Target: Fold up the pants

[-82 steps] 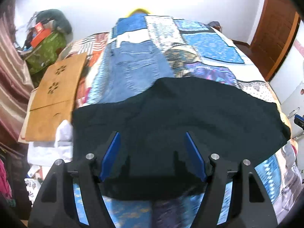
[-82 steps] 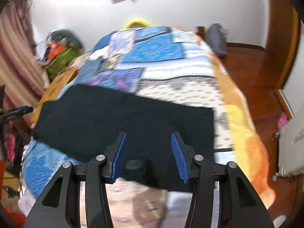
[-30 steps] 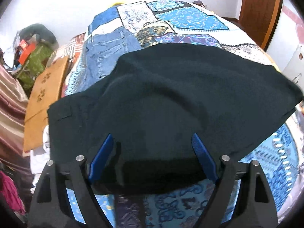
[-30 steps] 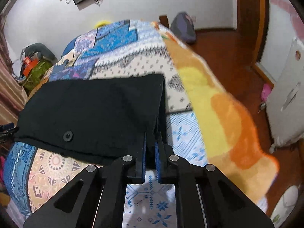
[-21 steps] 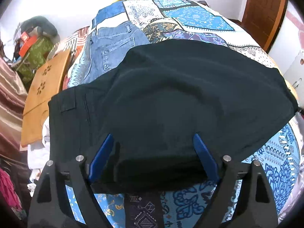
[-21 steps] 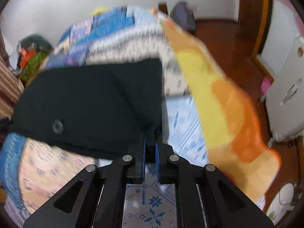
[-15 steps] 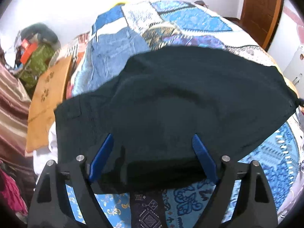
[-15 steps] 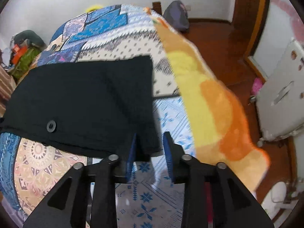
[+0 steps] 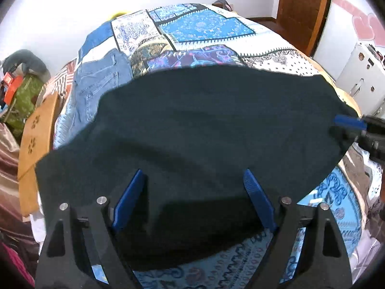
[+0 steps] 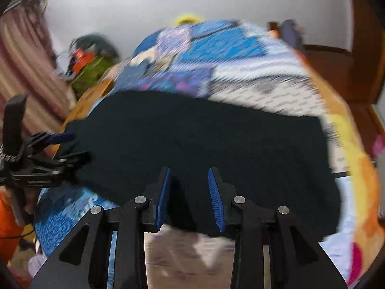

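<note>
Black pants (image 9: pixel 204 130) lie folded flat across the near part of a patchwork bedspread (image 9: pixel 202 26); they also fill the middle of the blurred right wrist view (image 10: pixel 204 144). My left gripper (image 9: pixel 195 192) is open wide above the pants' near edge and holds nothing. My right gripper (image 10: pixel 190 187) is open above the near edge further right, empty. The right gripper shows at the far right of the left wrist view (image 9: pixel 353 130). The left gripper shows at the left of the right wrist view (image 10: pixel 57 149).
Blue jeans (image 9: pixel 98 82) lie on the bed behind the pants at the left. A brown cardboard sheet (image 9: pixel 36 130) and a green bag (image 9: pixel 21 98) stand left of the bed. A wooden door (image 9: pixel 303 7) and a white appliance (image 9: pixel 361 74) are at the right.
My right gripper let go of the pants' right corner, opened, and swung left over the near edge. My left gripper stayed open above the pants, which have settled flatter.
</note>
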